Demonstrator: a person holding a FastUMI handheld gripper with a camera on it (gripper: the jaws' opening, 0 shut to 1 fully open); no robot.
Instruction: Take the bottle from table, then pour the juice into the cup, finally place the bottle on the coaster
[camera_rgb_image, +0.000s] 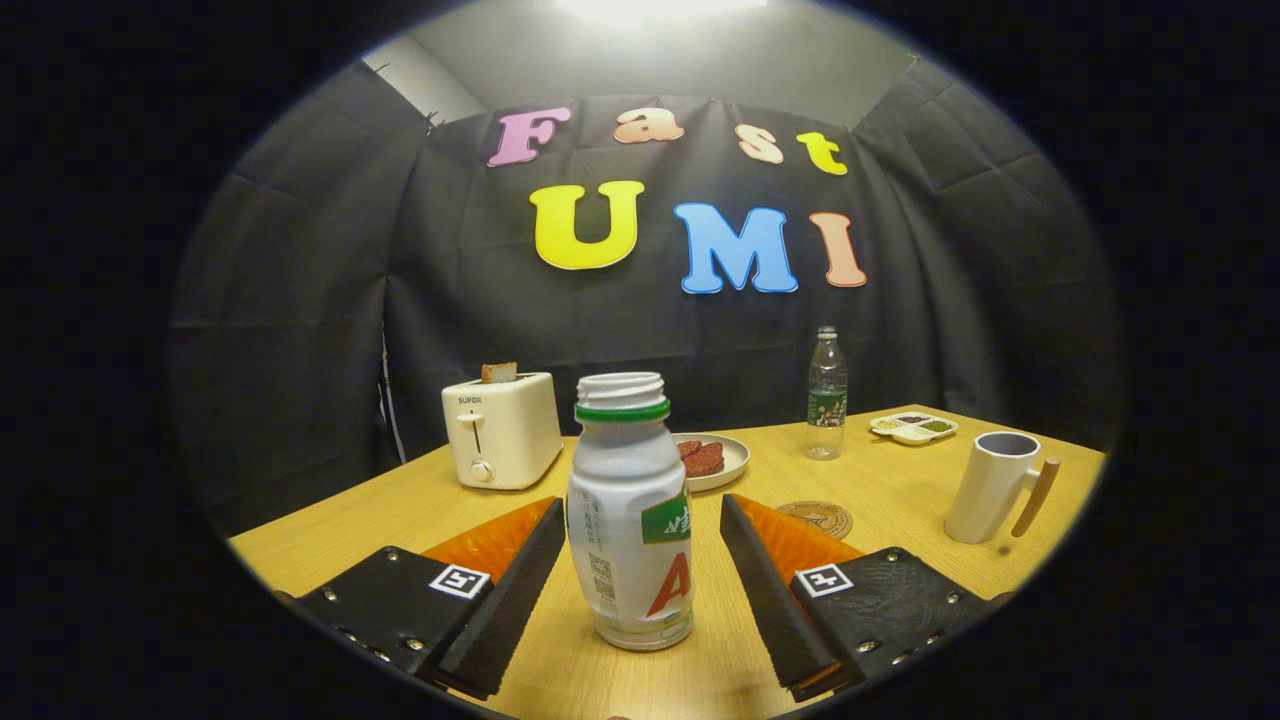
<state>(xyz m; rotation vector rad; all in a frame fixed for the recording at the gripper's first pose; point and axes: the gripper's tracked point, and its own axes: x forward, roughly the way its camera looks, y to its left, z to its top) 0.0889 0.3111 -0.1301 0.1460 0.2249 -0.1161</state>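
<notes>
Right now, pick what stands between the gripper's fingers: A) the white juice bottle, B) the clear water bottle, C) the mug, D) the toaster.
A: the white juice bottle stands upright on the table between the open gripper fingers, with gaps on both sides.

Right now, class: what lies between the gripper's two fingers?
In the gripper view, the uncapped white bottle stands upright on the table between the open gripper fingers, neither touching it.

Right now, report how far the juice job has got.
Done: nothing. In hand: the open gripper straddles the white bottle, which stands on the table; its fingers are not touching it. Left: grasp, pour into the cup, set the bottle on the coaster.
</notes>
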